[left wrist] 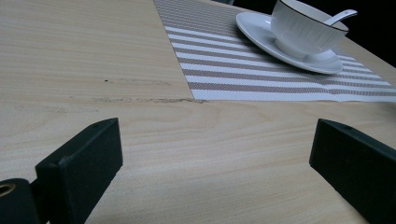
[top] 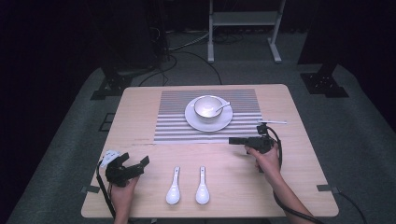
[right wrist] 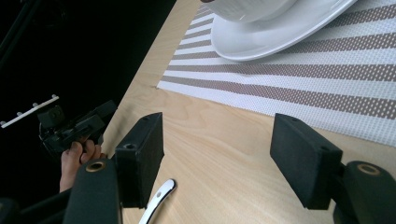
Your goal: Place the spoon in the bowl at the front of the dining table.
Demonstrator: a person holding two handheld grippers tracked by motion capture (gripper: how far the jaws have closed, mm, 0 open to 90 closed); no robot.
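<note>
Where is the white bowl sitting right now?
In the high view the white bowl sits on a white saucer at the middle of the striped placemat, on the far half of the table, with a spoon resting in it.

The pale wooden tabletop (top: 140, 107) is standing on a grey carpeted floor (top: 60, 154), and a faint scuff line is showing on its wood toward nine o'clock, just off the mat's near left corner. A striped placemat (top: 173, 119) is lying flat toward twelve o'clock, carrying a white saucer (top: 192, 120) with a bowl on it. Two white spoons, the left spoon (top: 173, 187) and the right spoon (top: 202, 186), are lying side by side toward six o'clock, handles pointing to twelve, bowls toward the near edge.
</note>
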